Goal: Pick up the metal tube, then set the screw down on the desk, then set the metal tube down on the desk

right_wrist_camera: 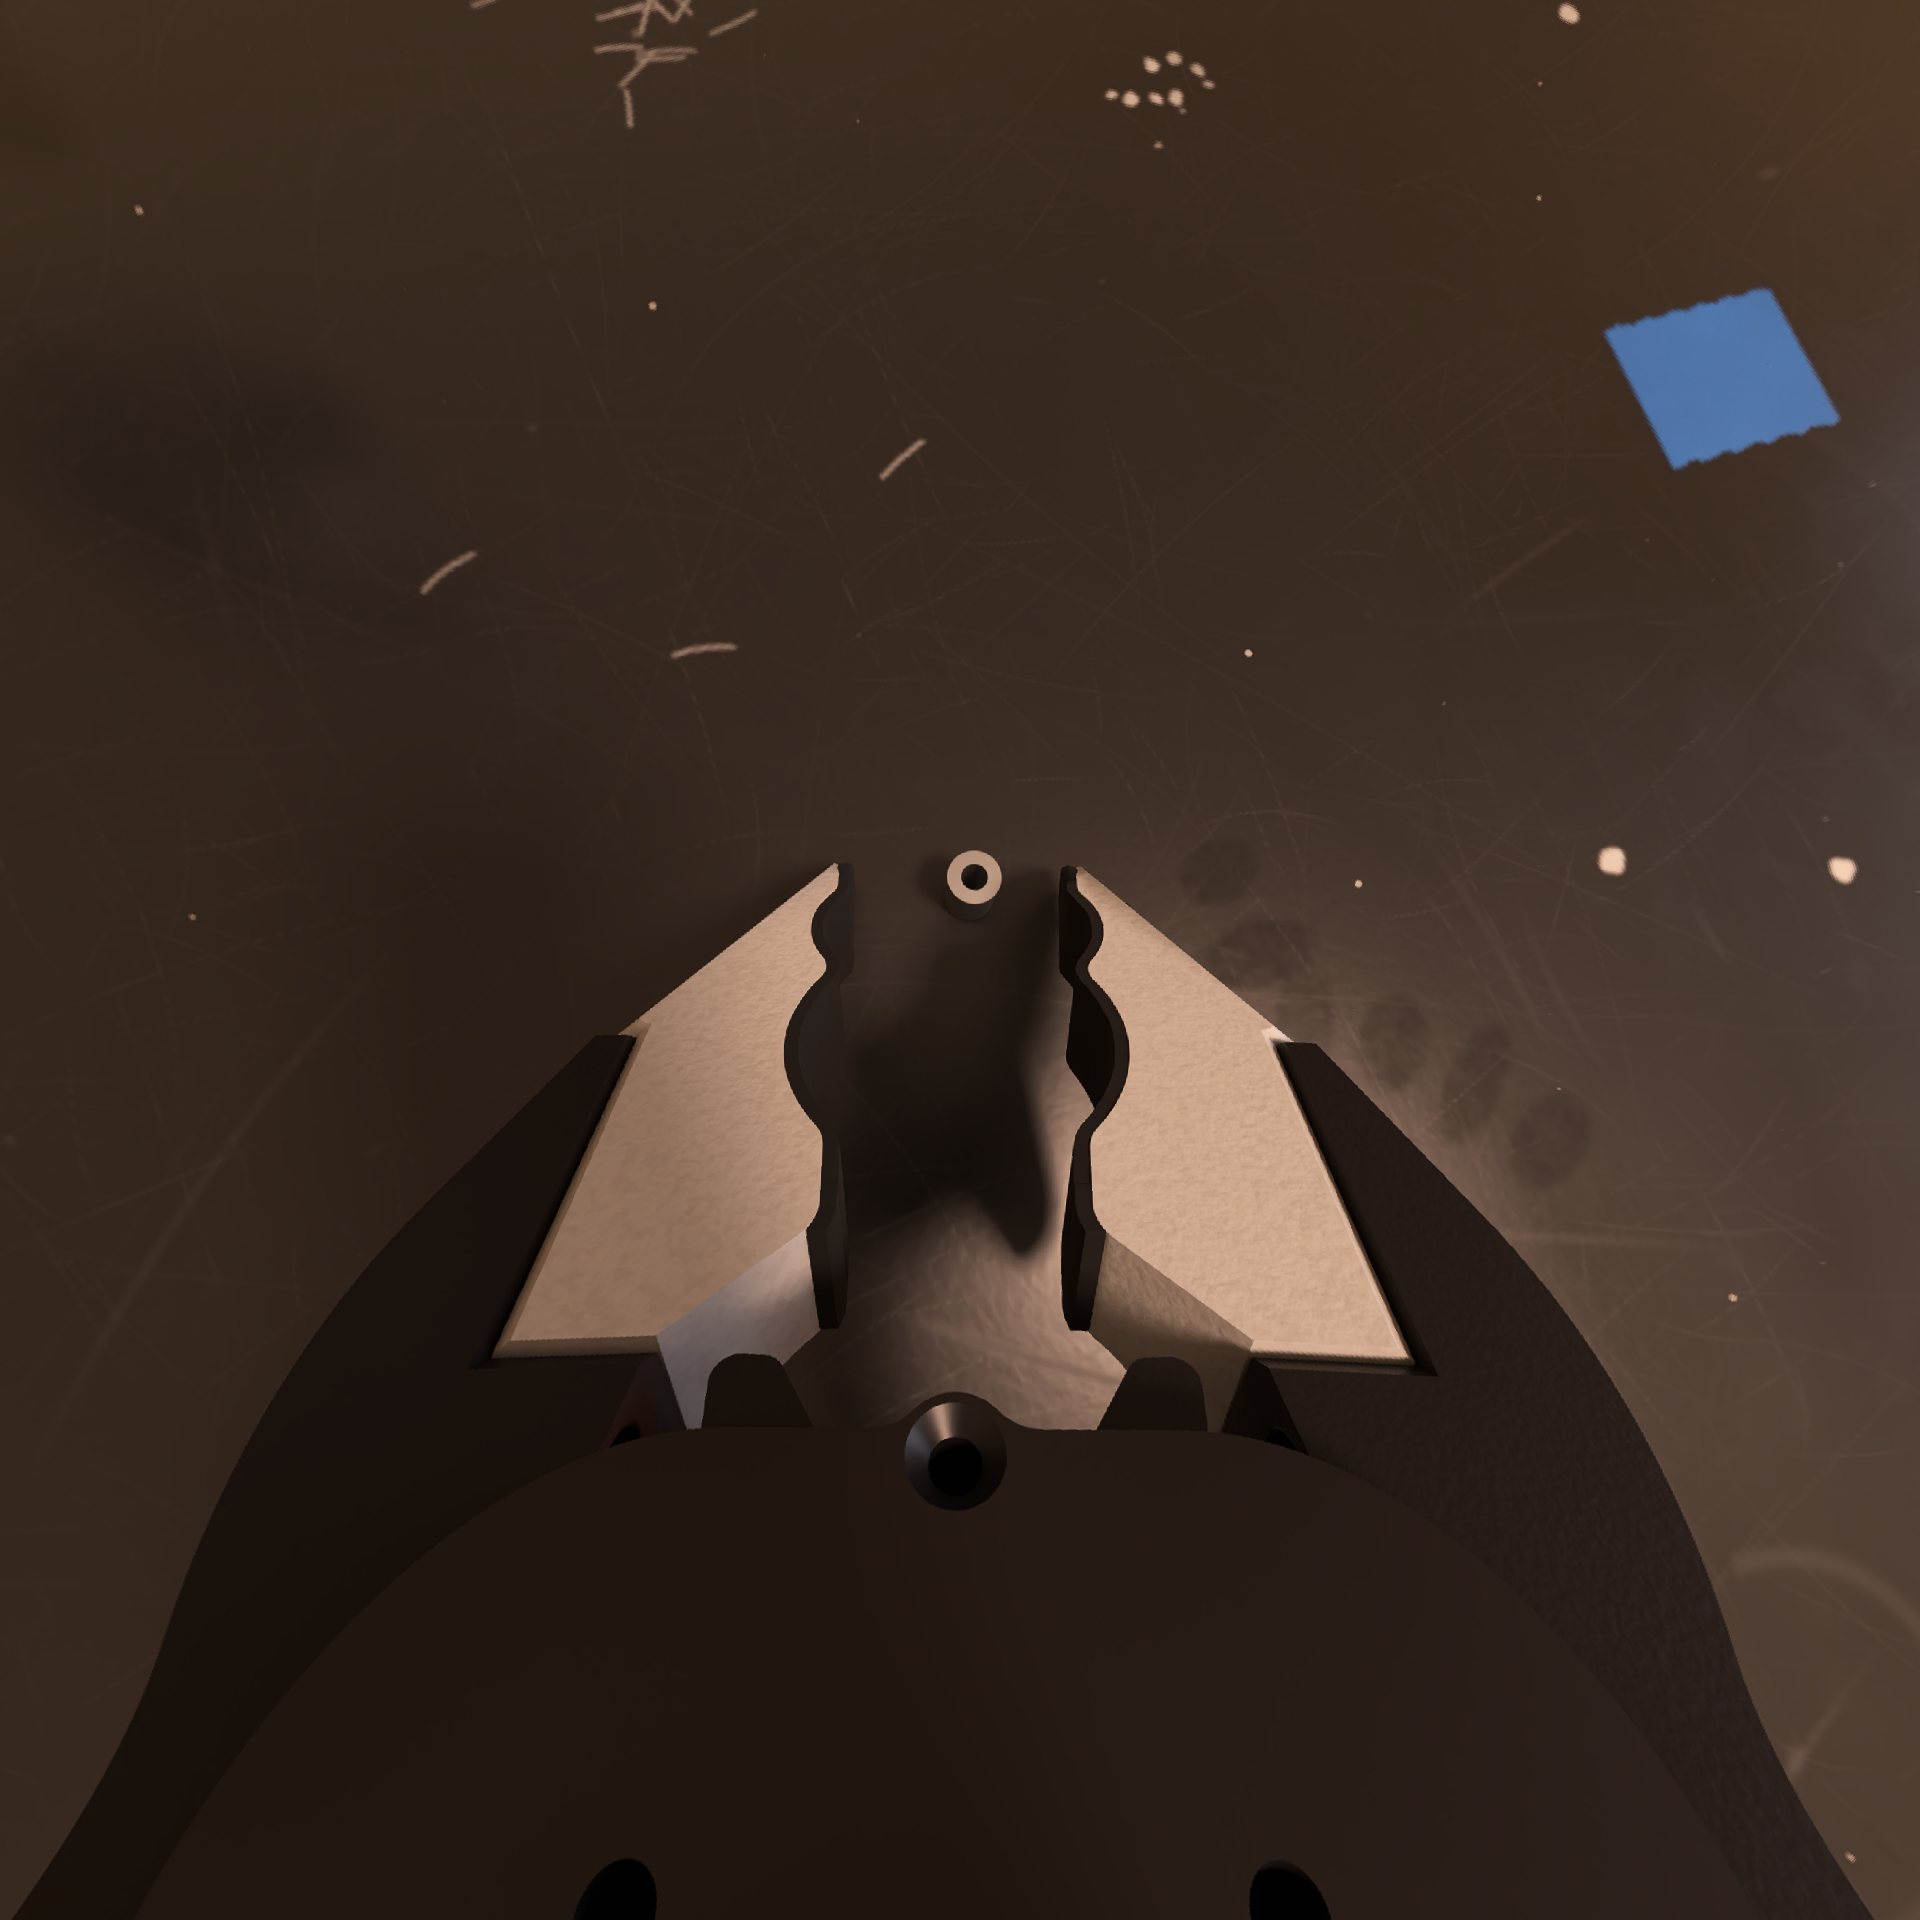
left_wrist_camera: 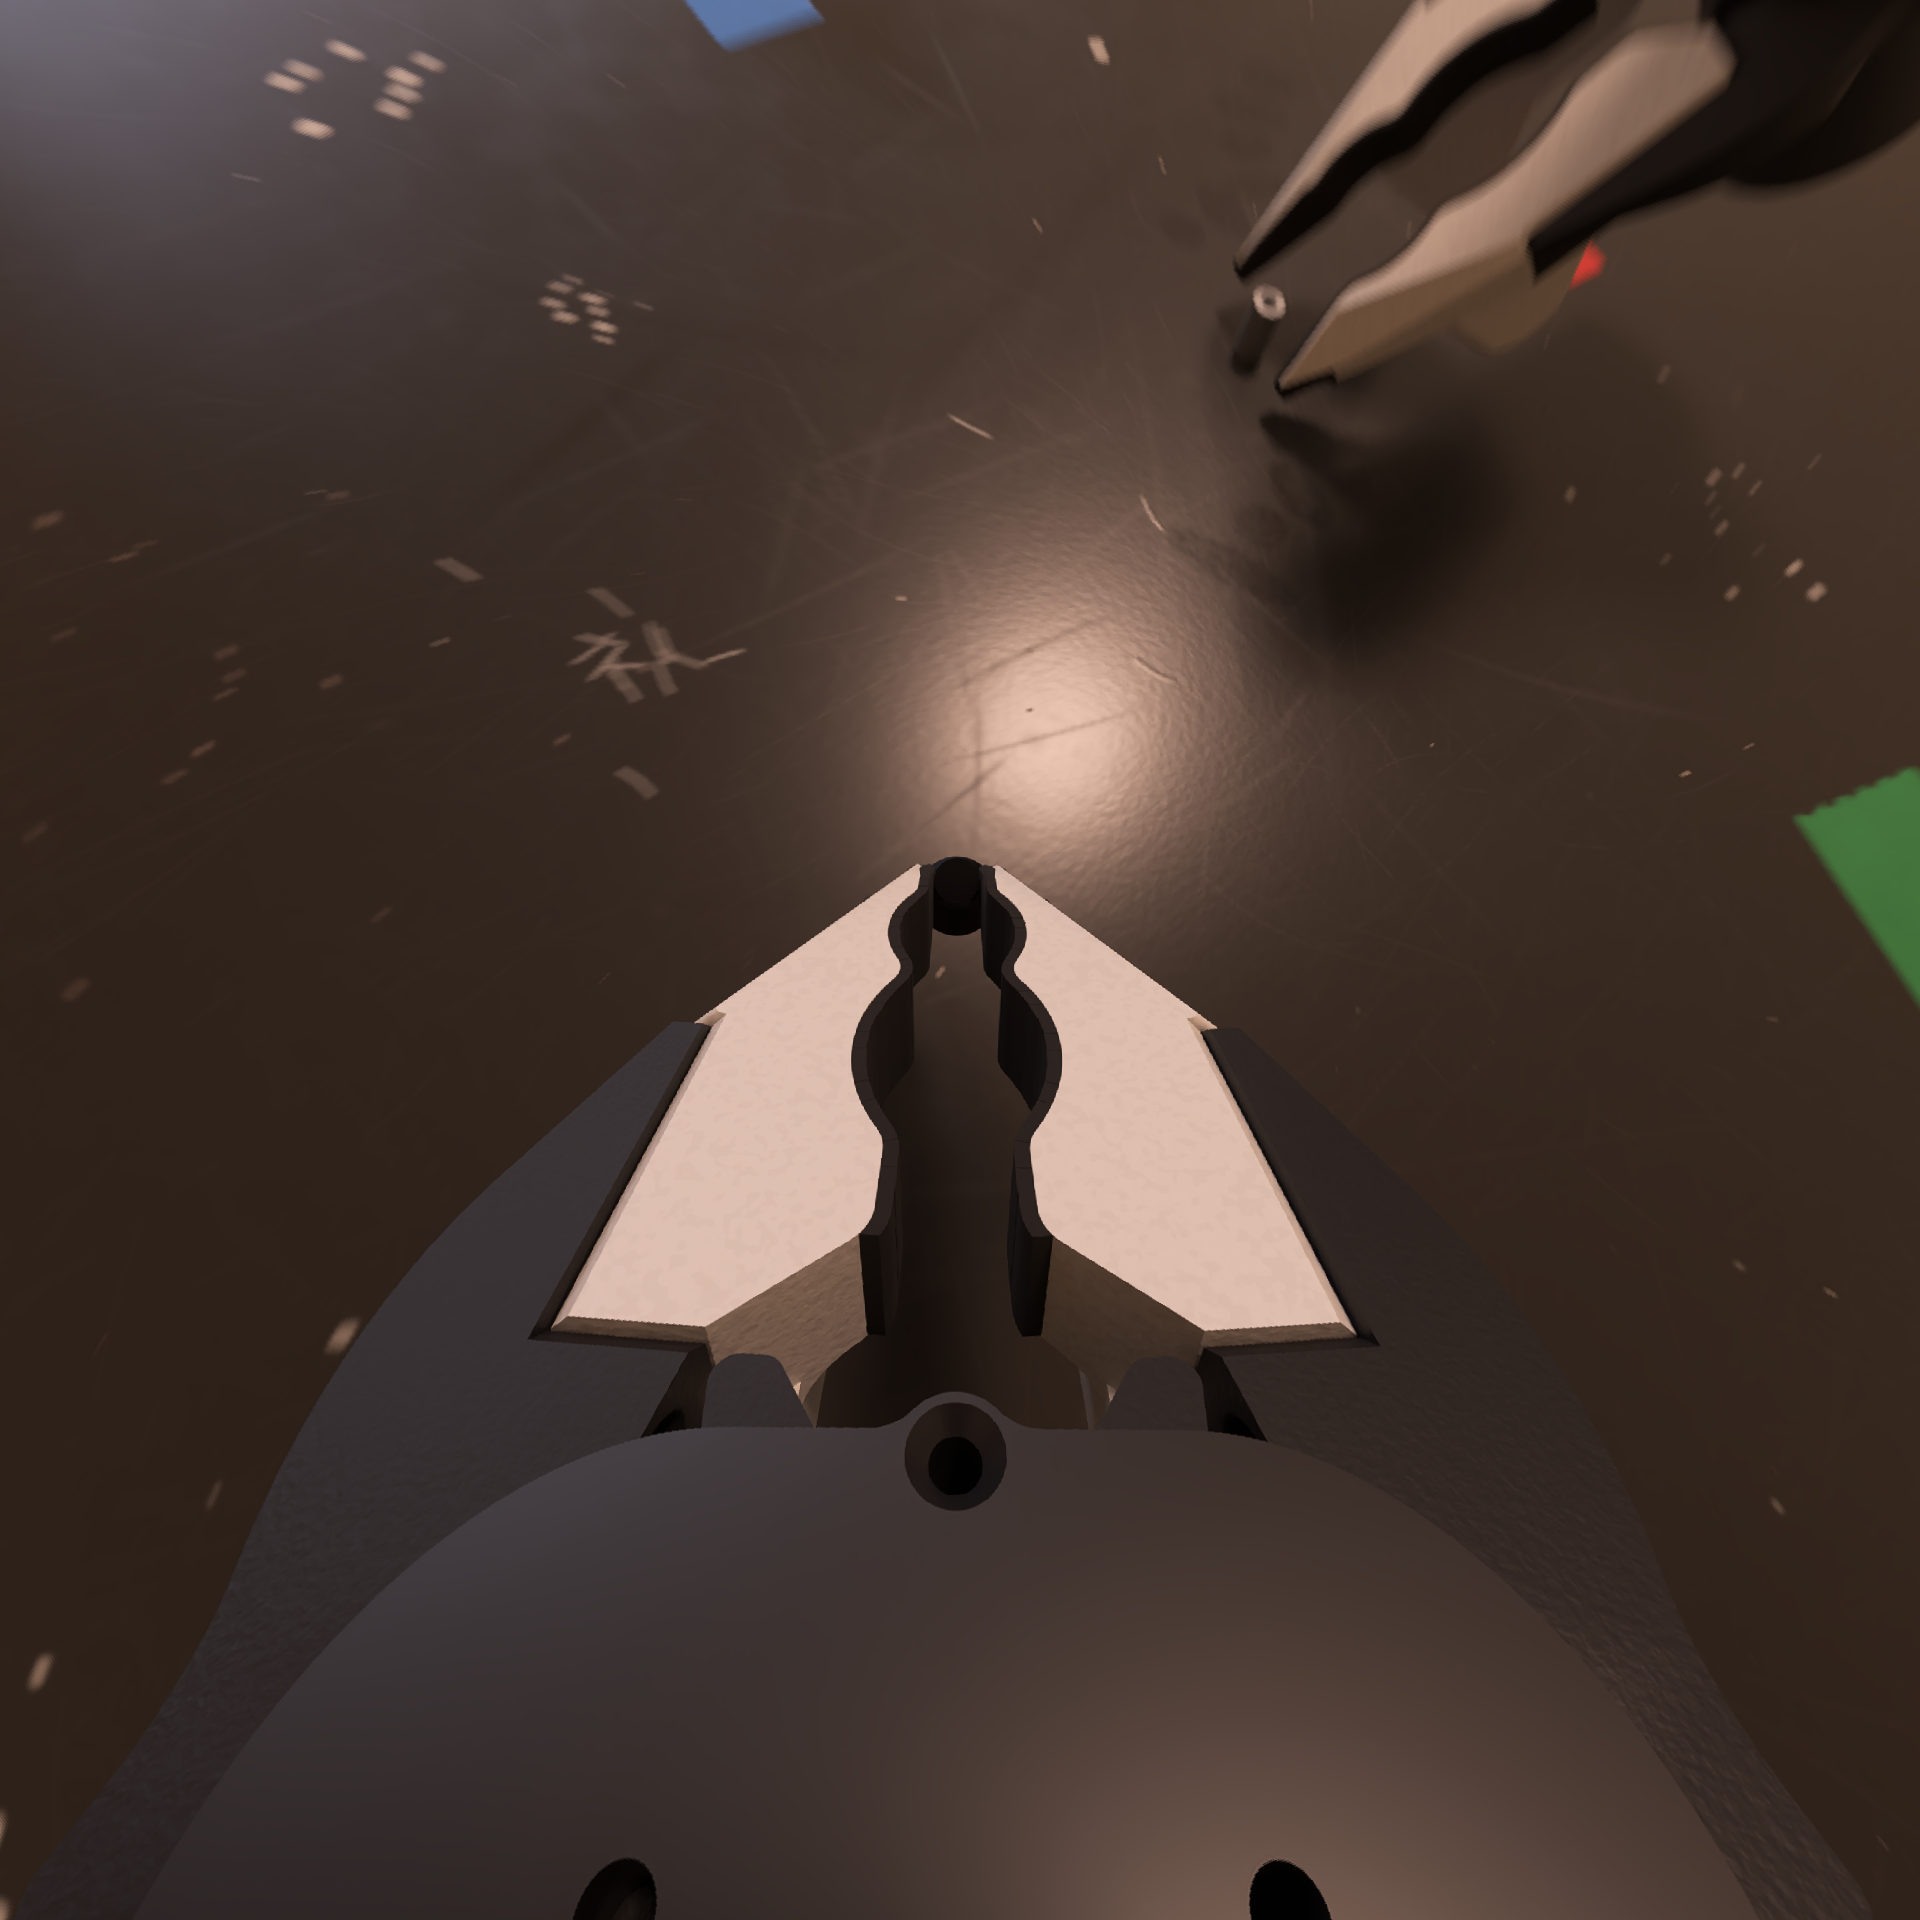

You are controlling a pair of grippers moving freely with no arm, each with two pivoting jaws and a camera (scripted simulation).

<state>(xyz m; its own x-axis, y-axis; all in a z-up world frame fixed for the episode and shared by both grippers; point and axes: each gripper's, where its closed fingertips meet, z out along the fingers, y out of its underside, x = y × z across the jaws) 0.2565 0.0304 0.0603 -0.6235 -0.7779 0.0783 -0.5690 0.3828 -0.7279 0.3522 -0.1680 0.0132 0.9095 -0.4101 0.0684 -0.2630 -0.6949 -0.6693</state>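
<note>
My left gripper (left_wrist_camera: 956, 878) is shut on a small dark screw (left_wrist_camera: 954, 902), pinched at its fingertips above the dark desk (left_wrist_camera: 623, 468). The metal tube (left_wrist_camera: 1253, 330) is a short grey cylinder with a bright ring top. It stands upright on the desk at the upper right of the left wrist view. My right gripper (left_wrist_camera: 1262, 327) is open there, one fingertip on each side of the tube, apart from it. In the right wrist view the tube (right_wrist_camera: 974, 883) stands between the open fingertips of the right gripper (right_wrist_camera: 956, 883), seen from above.
The desk is dark brown with pale scratches and specks. A blue patch (right_wrist_camera: 1720, 379) lies flat to the far right of the right gripper and also shows in the left wrist view (left_wrist_camera: 753, 16). A green patch (left_wrist_camera: 1881, 883) and a red bit (left_wrist_camera: 1588, 265) lie at the right.
</note>
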